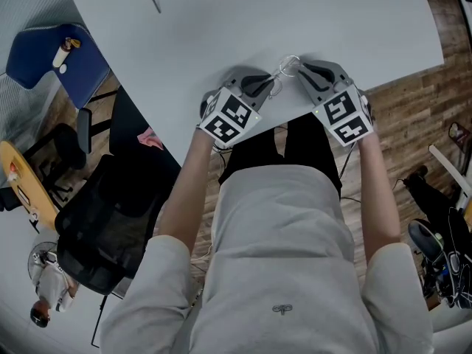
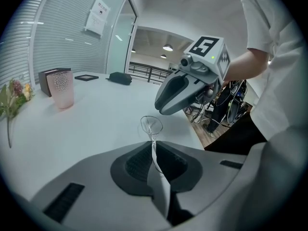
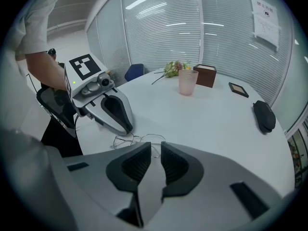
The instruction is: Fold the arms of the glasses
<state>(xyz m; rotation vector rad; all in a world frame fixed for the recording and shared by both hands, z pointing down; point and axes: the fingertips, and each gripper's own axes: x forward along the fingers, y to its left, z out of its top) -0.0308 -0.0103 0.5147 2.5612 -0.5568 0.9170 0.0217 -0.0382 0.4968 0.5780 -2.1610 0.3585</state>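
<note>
Thin wire-rimmed glasses (image 1: 286,68) sit just over the white table (image 1: 221,35) near its front edge, between my two grippers. My left gripper (image 1: 271,87) comes in from the left and is shut on a thin arm of the glasses. In the left gripper view that arm runs up out of the closed pads (image 2: 153,150) to a clear lens (image 2: 151,125). My right gripper (image 1: 301,71) meets the glasses from the right. In the right gripper view the frame (image 3: 137,139) lies in front of its jaws (image 3: 155,150), which stand narrowly apart with a wire part of the frame caught between them.
A pink cup (image 3: 187,82), a brown box (image 3: 204,75) and flowers (image 3: 173,69) stand far back on the table. A black case (image 3: 263,115) lies to the right. A black office chair (image 1: 103,227) and a blue chair (image 1: 51,61) stand left of the table.
</note>
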